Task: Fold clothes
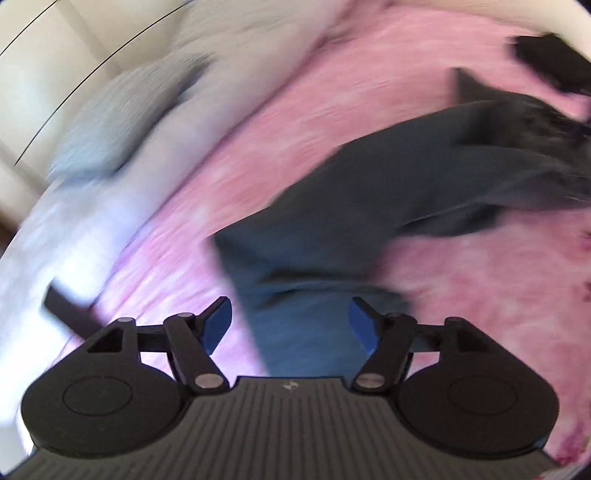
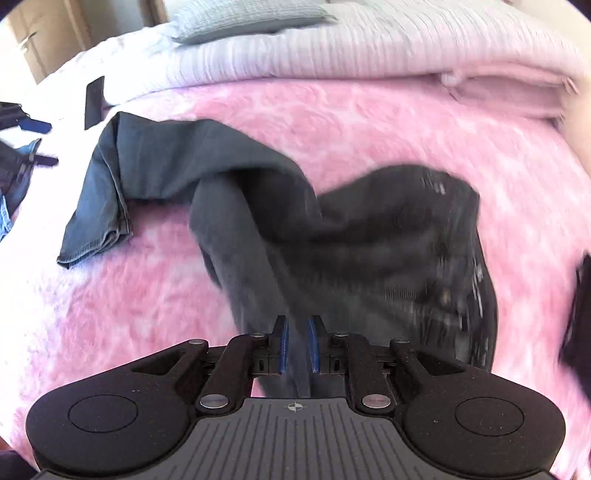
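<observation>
The right gripper [image 2: 297, 345] has its jaws drawn close on a fold of the dark grey jeans [image 2: 258, 206], the cloth running up from between the blue pads and lifted off the pink blanket [image 2: 129, 295]. The left gripper [image 1: 290, 326] has its jaws spread wide with nothing between them, over one leg of the jeans [image 1: 369, 192] that lies flat on the blanket [image 1: 295, 92]. Beyond the right gripper the bulk of the garment humps up in a loose heap, the waist end with its stitching to the right, blurred; the other leg trails away left and ends in a doubled hem [image 2: 96, 236]. Farther off lie a ribbed white bedspread [image 2: 332, 48] and a grey pillow [image 2: 251, 14]. The denim looks heavy and fairly stiff for cloth: it should hold a crease and hang straight, yet sag if held at one point only. It is neither slippery nor fragile. Best hold is likely at the seams, waistband or hems, one gripper at each end.
</observation>
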A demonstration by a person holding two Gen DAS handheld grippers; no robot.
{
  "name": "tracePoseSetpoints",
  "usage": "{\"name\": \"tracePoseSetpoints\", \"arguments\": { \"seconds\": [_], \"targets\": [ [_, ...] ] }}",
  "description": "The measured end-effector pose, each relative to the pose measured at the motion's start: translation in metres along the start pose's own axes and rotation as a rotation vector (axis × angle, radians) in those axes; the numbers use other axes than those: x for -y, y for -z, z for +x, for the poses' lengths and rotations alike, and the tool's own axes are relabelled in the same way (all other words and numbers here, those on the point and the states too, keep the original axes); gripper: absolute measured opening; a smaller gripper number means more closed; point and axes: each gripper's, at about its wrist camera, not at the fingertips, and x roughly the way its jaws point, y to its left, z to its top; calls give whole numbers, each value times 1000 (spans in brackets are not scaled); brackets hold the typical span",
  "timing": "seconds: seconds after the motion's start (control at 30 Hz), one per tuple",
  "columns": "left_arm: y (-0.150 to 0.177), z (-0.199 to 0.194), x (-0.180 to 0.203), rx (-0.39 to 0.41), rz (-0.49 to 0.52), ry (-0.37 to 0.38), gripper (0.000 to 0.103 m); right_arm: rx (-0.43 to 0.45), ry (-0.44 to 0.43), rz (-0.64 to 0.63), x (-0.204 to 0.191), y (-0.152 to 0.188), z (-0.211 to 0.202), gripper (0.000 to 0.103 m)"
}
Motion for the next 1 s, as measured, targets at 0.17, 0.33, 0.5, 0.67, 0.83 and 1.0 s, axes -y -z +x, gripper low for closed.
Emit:
{"name": "tracePoseSetpoints", "arguments": {
  "seconds": [0.17,0.33,0.5,0.67,0.83,1.0],
  "targets": [
    [-7,0,39,62,41,97,67,-23,-31,-44,2,-19,15,14],
    [-4,31,67,86,220,109,67,-10,-26,-98,-7,-21,21,1],
    [9,64,96,61,558,2,68,42,122,-257,-32,-19,25,84],
    [38,85,88,-6,604,-169,56,65,135,-406,-45,-36,45,84],
    [48,45,5,0,60,-220,22,71,132,-470,-50,-54,72,84],
    [85,-20,-107,-47,-365,-423,17,78,126,-496,-61,-58,79,84]
  ]
}}
